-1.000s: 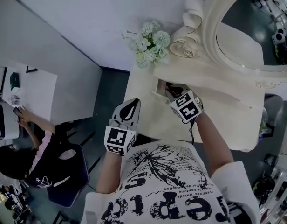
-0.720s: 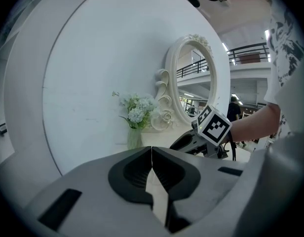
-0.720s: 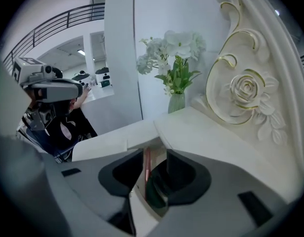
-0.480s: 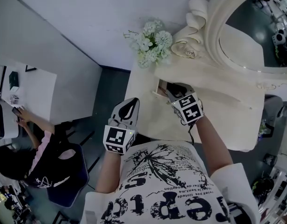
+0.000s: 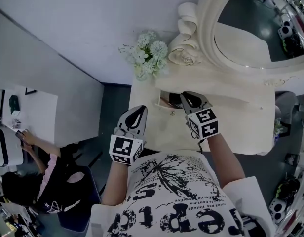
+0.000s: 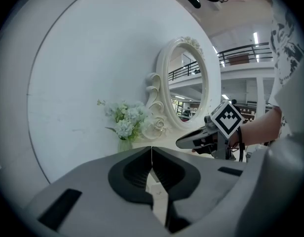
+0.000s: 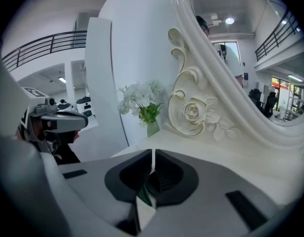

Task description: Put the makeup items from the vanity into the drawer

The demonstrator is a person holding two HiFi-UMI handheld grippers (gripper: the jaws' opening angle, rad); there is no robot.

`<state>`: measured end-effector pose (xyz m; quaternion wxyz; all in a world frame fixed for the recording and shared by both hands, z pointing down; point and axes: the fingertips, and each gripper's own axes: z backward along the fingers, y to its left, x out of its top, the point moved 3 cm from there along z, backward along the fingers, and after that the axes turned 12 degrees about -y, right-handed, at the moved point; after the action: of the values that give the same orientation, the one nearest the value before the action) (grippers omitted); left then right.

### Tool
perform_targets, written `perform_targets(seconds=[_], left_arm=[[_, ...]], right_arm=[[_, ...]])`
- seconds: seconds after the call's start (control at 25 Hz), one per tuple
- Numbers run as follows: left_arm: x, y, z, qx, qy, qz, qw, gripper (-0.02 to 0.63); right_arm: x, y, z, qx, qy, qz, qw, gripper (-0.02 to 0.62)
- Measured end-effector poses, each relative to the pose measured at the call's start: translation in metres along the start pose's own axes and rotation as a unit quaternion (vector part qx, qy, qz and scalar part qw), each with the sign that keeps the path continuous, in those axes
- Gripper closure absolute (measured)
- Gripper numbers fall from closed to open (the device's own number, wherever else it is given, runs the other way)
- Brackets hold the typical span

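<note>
Right gripper (image 5: 188,98) closed and empty above the open drawer (image 5: 162,104).
Its jaws have just been closing with nothing between them; I judge the dark items (image 5: 170,100) inside are makeup. I hold my left gripper (image 5: 136,112) alongside, jaws together and empty, leaving 2 free tools for the vanity (image 5: 241,127).
</note>
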<state>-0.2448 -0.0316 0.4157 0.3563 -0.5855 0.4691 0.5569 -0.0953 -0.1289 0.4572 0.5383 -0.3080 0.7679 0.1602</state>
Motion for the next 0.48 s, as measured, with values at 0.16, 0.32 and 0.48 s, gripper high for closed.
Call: perform_targets(seconds=[0.16, 0.32, 0.48], left_arm=[[0.016, -0.007, -0.013, -0.027, -0.015, -0.013, 0.9994, 0.586], [0.036, -0.014, -0.027, -0.052, -0.032, -0.027, 0.9977, 0.586], [0.052, -0.017, -0.038, -0.067, -0.046, -0.042, 0.9958, 0.586]], right_arm=[[0.021, -0.006, 0.022, -0.027, -0.059, 0.002, 0.998, 0.577], [0.041, -0.012, 0.044, -0.058, -0.108, 0.004, 0.992, 0.577], [0.053, -0.020, 0.064, -0.086, -0.146, -0.009, 0.986, 0.577]])
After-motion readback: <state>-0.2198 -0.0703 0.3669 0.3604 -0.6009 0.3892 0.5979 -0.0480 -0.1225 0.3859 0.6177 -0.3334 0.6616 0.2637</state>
